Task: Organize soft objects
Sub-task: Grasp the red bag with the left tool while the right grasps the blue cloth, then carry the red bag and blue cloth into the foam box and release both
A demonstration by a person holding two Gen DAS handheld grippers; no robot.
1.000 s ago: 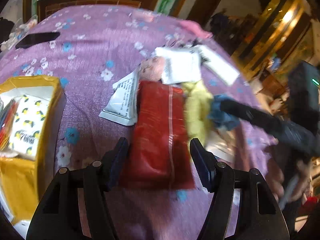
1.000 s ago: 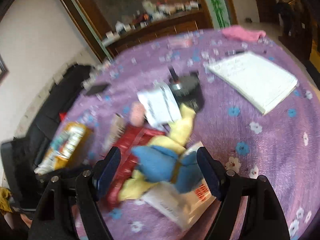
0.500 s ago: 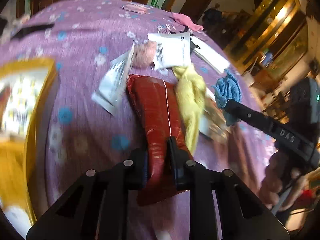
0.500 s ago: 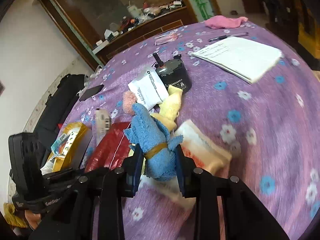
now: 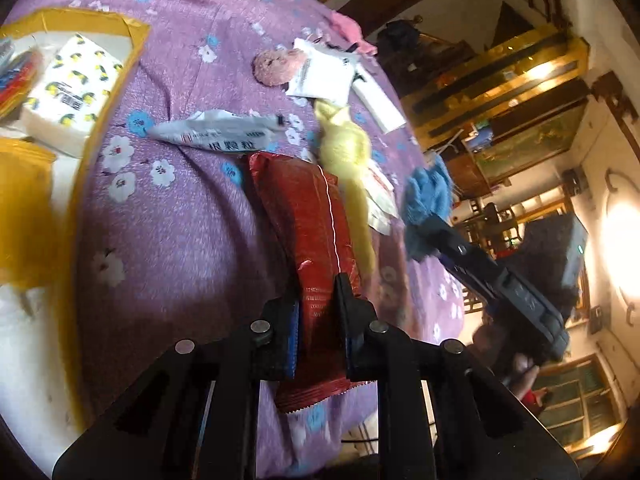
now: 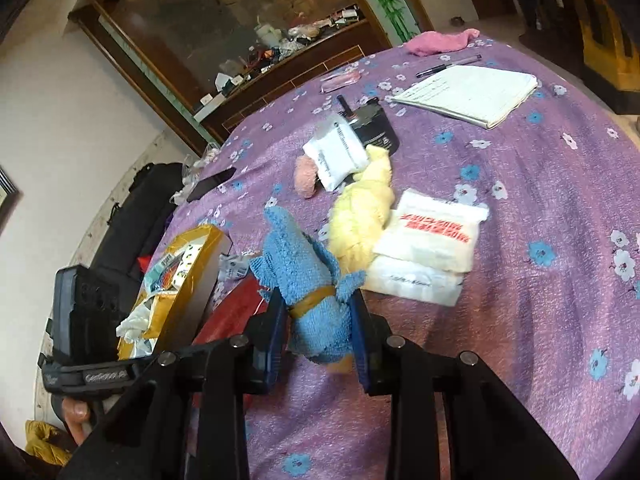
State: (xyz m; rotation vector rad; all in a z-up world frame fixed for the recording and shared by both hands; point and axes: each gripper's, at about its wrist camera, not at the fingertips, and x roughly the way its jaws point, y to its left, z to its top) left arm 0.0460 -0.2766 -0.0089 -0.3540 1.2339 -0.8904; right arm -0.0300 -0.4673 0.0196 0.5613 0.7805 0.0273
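My left gripper (image 5: 318, 312) is shut on a red foil packet (image 5: 308, 220), lifted at its near end over the purple flowered tablecloth (image 5: 172, 220). My right gripper (image 6: 318, 316) is shut on a rolled blue cloth (image 6: 304, 276) bound with a tan band, held above the table; it also shows in the left wrist view (image 5: 426, 200). A yellow cloth (image 6: 362, 212) lies in the middle of the table. A small pink soft ball (image 6: 305, 178) lies beyond it. The yellow box (image 6: 184, 276) stands at the left, holding a tissue pack (image 5: 70, 88).
White plastic bags (image 6: 432, 240) lie right of the yellow cloth. A white sachet (image 6: 336, 152), a black cylinder (image 6: 374, 126), a notepad (image 6: 468, 94) with a pen, a pink towel (image 6: 440, 40) and a phone (image 6: 210, 184) lie farther back. A white-grey pouch (image 5: 216, 136) lies near the box.
Both grippers have lifted their loads. The red packet has risen and swung toward the yellow box; the blue cloth is higher off the table and clear of the yellow cloth.
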